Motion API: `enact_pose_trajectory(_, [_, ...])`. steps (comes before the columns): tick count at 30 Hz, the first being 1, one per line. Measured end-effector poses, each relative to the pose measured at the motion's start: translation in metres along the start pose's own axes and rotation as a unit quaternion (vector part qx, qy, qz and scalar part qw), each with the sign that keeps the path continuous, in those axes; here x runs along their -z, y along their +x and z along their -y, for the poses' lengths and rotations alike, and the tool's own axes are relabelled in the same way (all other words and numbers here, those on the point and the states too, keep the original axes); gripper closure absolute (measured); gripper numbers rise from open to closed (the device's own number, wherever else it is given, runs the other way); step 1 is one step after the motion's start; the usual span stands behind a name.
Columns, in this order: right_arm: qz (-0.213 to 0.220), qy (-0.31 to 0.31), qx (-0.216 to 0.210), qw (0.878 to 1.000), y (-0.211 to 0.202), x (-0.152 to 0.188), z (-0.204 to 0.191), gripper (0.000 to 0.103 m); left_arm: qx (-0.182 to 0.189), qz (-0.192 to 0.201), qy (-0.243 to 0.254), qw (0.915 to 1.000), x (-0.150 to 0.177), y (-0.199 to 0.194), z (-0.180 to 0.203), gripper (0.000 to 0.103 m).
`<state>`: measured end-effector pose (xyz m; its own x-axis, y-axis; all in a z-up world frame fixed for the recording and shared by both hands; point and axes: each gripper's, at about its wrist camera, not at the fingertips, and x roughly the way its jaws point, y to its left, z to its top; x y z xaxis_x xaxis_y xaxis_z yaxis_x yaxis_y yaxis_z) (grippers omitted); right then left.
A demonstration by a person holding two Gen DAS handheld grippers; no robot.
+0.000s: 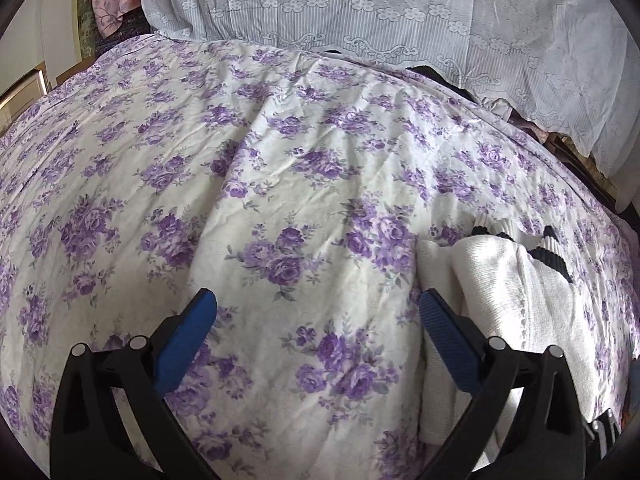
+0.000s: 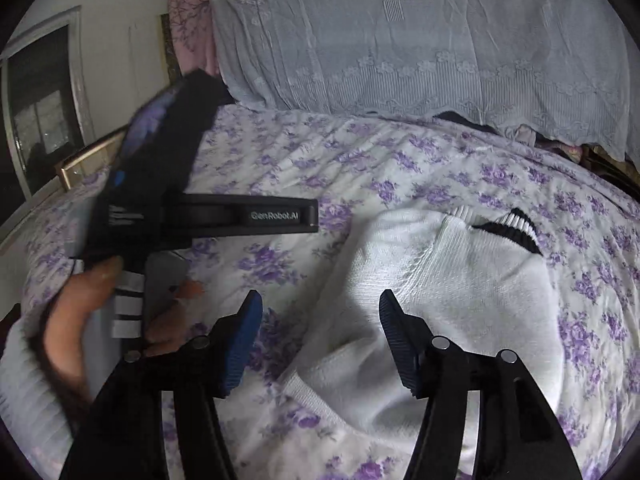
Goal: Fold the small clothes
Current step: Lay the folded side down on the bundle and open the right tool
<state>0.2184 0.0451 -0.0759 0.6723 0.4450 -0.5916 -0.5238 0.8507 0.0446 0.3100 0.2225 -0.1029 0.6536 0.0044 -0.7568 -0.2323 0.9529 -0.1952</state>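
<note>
In the left wrist view, the left gripper (image 1: 318, 314) hangs with its fingers spread over the bare floral bedspread (image 1: 280, 168), clasping nothing; the white sweater (image 1: 516, 292) lies just beside its right-hand finger. In the right wrist view, a hand (image 2: 76, 312) holds the left gripper's body at the left. The right gripper (image 2: 320, 316) is released, its fingers parted over the sweater's left edge and grasping nothing.
</note>
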Motion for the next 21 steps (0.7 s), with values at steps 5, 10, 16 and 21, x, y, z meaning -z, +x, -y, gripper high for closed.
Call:
enact_pose_trajectory(5, [0.046,0.041,0.055,0.997,-0.047,-0.003,0.049,0.08,0.056,0.019,0.023,0.998,0.008,-0.02,0.022,0.004])
enact_pose_trajectory(10, [-0.06,0.106,0.048,0.991,-0.003,0.03,0.091,0.086,0.012,-0.005,0.133,0.991,0.033,-0.005,0.07,0.004])
enact_pose_trajectory(16, [-0.064,0.061,0.05,0.995,-0.004,0.045,0.069,0.086,-0.028,-0.014,0.191,0.981,0.047,0.004,0.082,0.004])
enact_pose_trajectory(21, [-0.033,0.092,0.027,0.995,-0.011,0.009,0.096,0.086,0.008,0.03,0.147,0.9886,0.036,-0.016,0.071,0.004])
